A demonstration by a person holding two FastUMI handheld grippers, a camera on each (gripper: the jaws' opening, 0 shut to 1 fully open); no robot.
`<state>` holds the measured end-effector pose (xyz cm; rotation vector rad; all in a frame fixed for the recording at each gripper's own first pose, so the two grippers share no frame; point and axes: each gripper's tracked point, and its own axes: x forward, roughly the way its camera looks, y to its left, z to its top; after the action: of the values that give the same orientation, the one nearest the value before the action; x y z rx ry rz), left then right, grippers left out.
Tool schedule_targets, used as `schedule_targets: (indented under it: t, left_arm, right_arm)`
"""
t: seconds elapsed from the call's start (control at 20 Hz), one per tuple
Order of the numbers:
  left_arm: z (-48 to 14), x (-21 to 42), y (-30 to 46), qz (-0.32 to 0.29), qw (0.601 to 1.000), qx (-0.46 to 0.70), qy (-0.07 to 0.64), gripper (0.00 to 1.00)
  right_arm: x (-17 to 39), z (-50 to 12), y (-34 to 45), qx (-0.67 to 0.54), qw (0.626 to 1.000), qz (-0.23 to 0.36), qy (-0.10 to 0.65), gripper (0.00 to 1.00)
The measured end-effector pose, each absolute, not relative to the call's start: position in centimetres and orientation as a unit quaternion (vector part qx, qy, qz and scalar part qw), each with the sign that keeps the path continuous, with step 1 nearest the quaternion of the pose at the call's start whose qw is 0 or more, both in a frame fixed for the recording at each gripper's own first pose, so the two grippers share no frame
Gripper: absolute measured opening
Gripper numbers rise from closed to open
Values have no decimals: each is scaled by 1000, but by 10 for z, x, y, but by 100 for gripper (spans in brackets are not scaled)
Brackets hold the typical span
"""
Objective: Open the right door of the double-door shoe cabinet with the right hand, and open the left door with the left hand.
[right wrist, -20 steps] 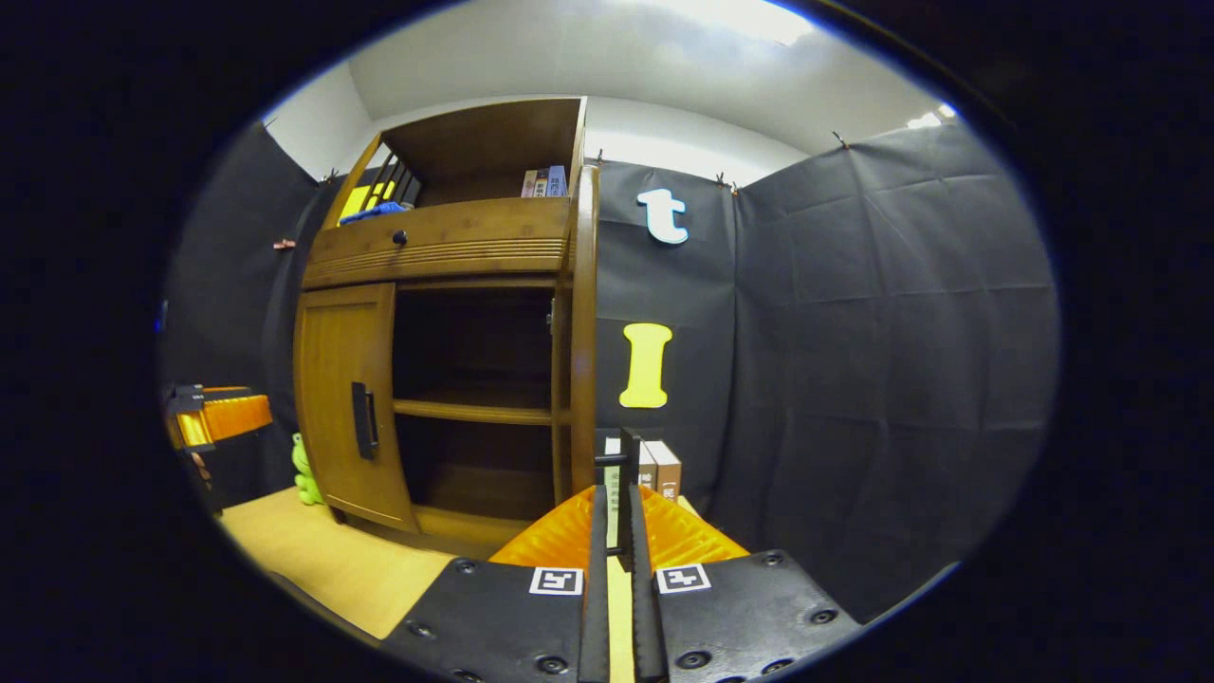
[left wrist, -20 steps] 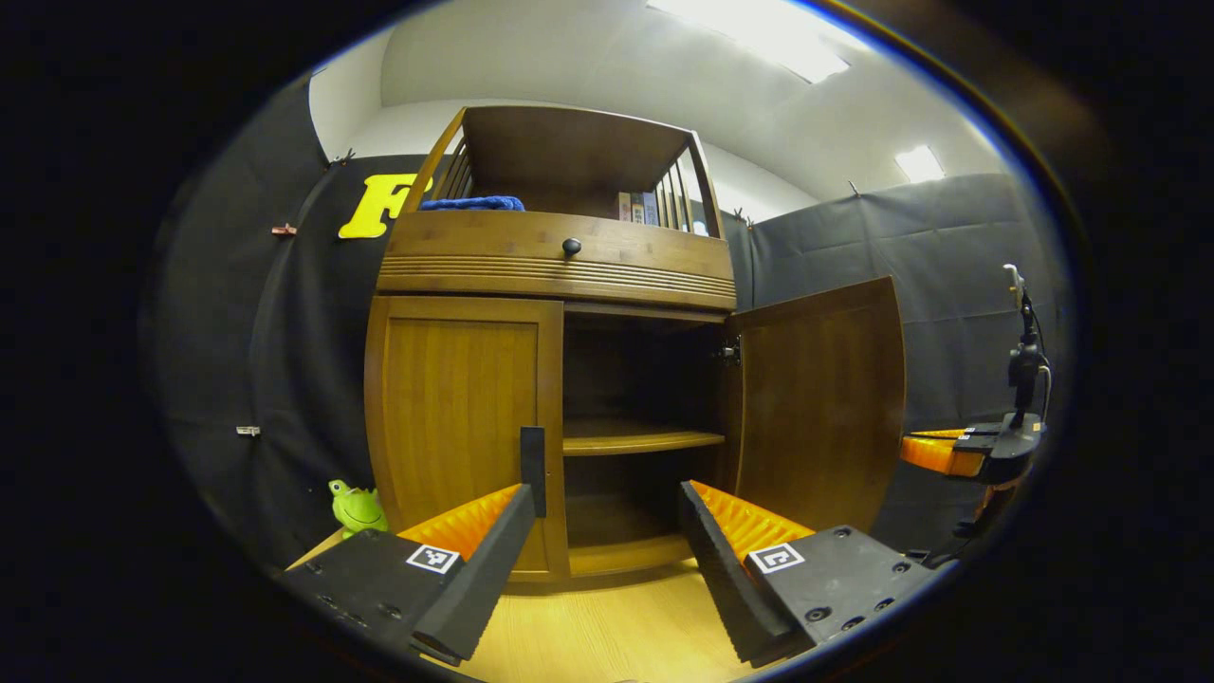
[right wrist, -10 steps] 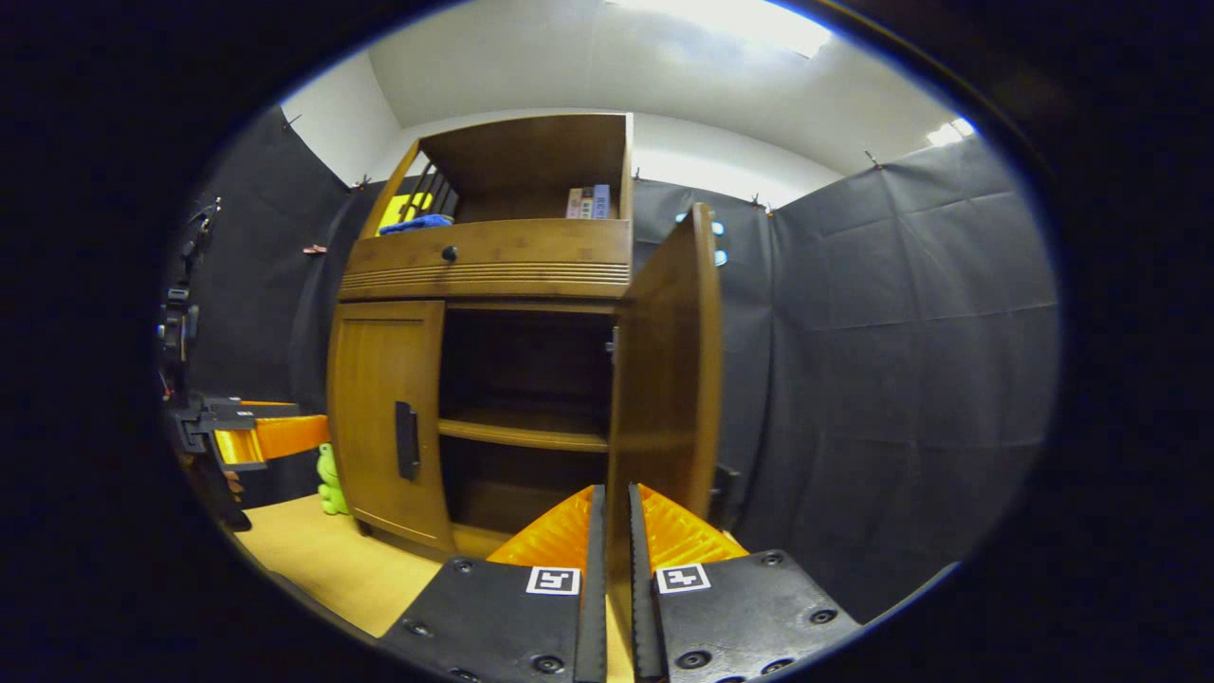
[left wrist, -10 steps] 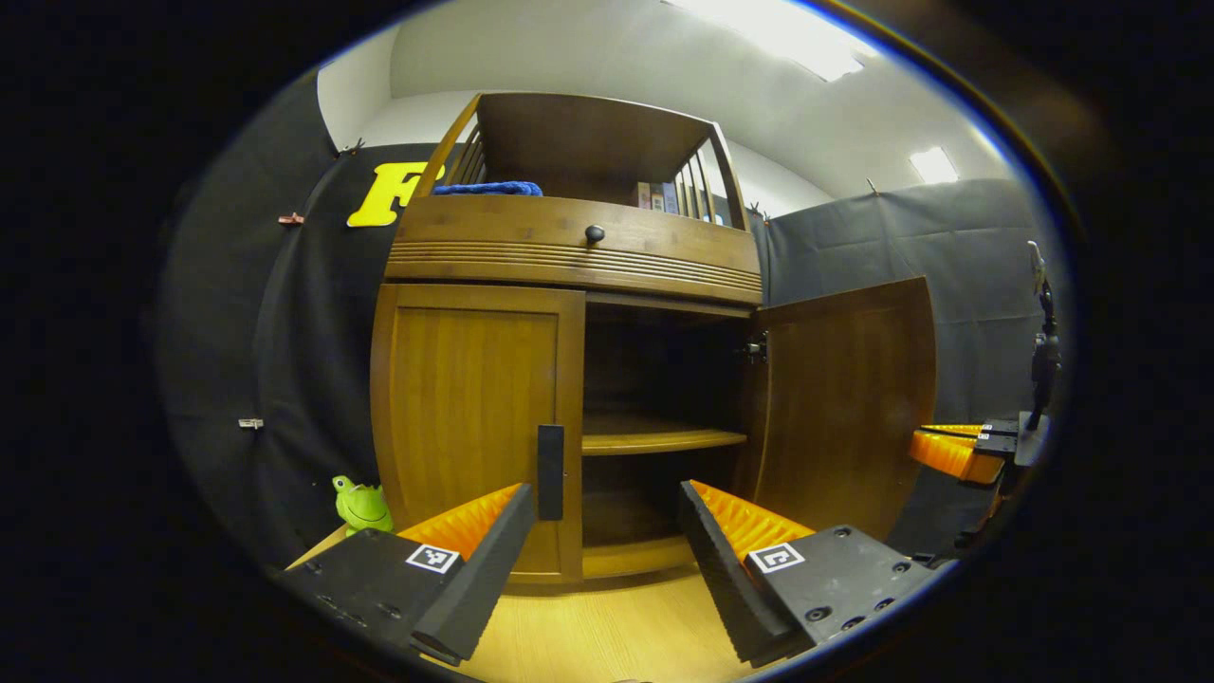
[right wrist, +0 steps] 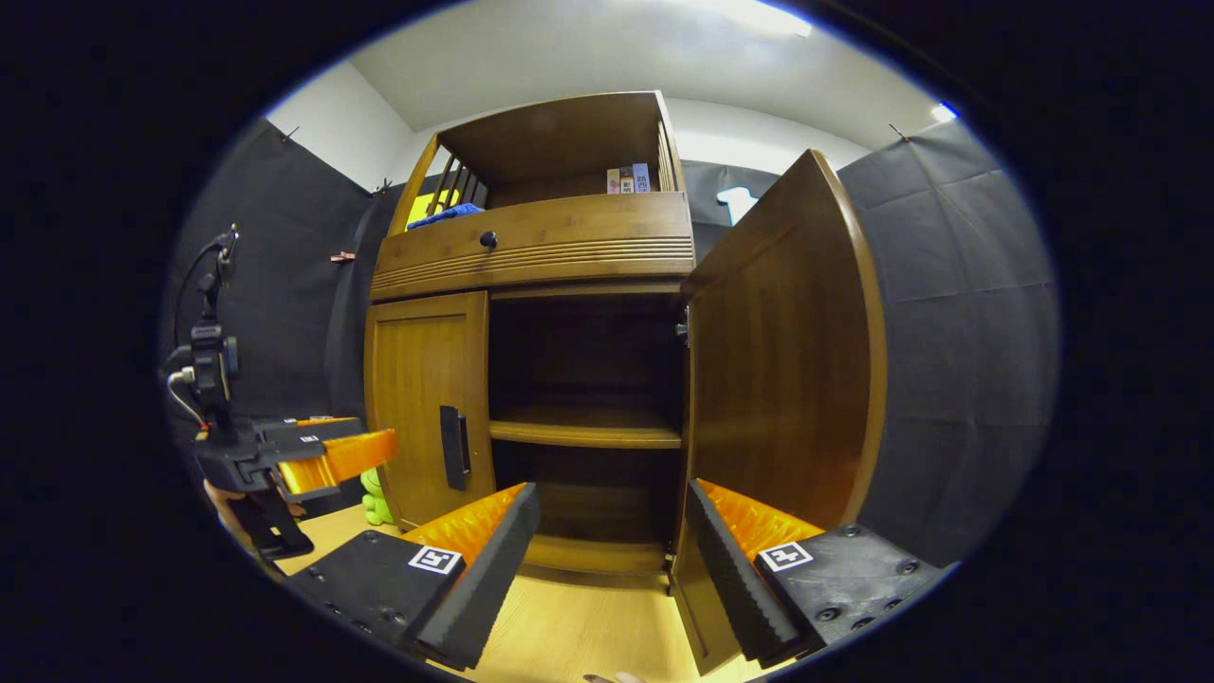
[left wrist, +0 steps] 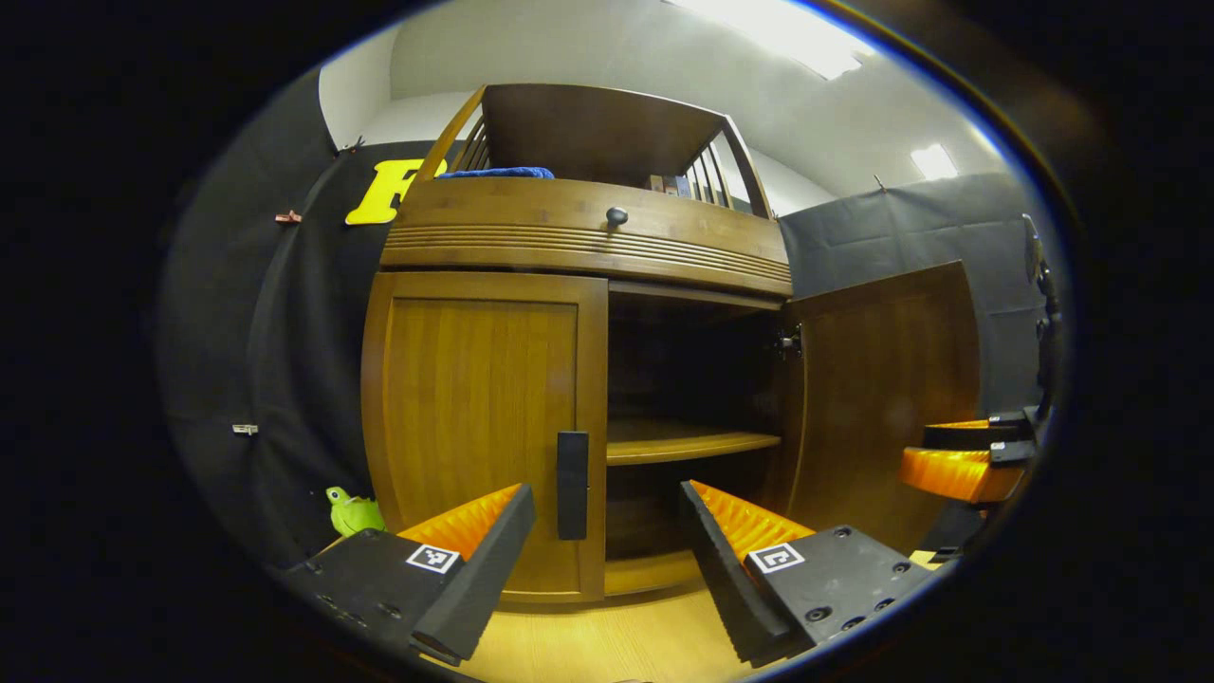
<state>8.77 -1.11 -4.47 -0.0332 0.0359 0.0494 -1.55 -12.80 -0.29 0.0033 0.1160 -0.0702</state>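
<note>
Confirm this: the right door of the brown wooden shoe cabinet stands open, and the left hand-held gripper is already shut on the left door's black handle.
Not quite. The right door of the brown wooden shoe cabinet stands open, but the left hand-held gripper is open; the left door's black handle stands between its spread fingers, ungripped, as the left gripper view shows.

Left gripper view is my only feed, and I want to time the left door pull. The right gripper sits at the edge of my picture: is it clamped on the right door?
Observer: No. In the right gripper view the right gripper is open, its fingers spread wide and not pressing on the right door.
Operator: What sort of handle is on the left door?
Observer: From the side, the handle on the left door is a dark upright bar standing off the wood, with a gap behind it.
Operator: How near is my gripper?
Observer: The left gripper sits short of the handle; door panel shows between them.
</note>
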Motion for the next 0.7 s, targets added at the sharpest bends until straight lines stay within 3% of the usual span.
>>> schedule_targets:
  t: [0.2, 0.55, 0.7]
  left_arm:
    - [-60, 120, -8, 27, 999, -8, 24, 95]
    - [-71, 165, 2, 39, 999, -5, 4, 95]
    - [-76, 184, 13, 47, 999, -13, -3, 95]
  right_arm:
    - [-12, 3, -133, -6, 998, -43, 45, 95]
    - [0, -3, -135, 11, 998, -34, 47, 100]
    - [4, -11, -131, 6, 999, -21, 48, 96]
